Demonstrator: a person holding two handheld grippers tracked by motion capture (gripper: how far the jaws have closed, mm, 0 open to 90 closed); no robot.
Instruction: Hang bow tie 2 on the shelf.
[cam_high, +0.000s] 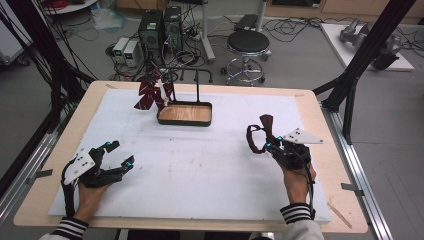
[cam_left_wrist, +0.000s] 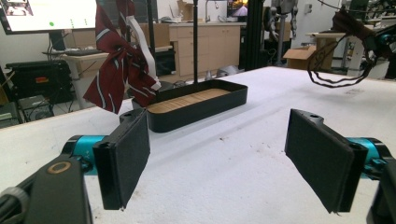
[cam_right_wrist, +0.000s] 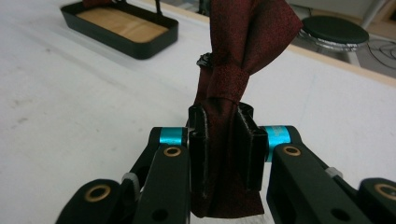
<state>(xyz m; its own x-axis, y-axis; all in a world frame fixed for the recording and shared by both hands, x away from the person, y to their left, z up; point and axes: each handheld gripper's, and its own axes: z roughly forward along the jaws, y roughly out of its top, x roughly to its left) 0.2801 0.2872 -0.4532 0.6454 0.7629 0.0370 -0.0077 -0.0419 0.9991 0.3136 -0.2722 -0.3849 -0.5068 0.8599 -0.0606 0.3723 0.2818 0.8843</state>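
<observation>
Bow tie: dark red fabric piece (cam_right_wrist: 233, 93) with a thin black loop strap, pinched in the right tool (cam_right_wrist: 227, 140) and held up off the white mat, right of the table's middle
Right tool: jaws clamped tight on the dark red fabric, which bunches between the pads and rises above them; in the high view (cam_high: 270, 145) the strap loop hangs to its left
Left tool: (cam_left_wrist: 224, 158) jaws wide apart with nothing between them, low over the mat near the front left corner (cam_high: 117, 156)
Striped tie: dark red with pale stripes (cam_high: 150, 95), hanging on the stand's black posts, just above and left of the tray
Tray: black rim, wood floor (cam_high: 184, 121), far middle of the mat, well apart from both tools
Table: wooden edge (cam_high: 320, 150) around the white mat
Writing: none that can be read on the tools, tie or tray
</observation>
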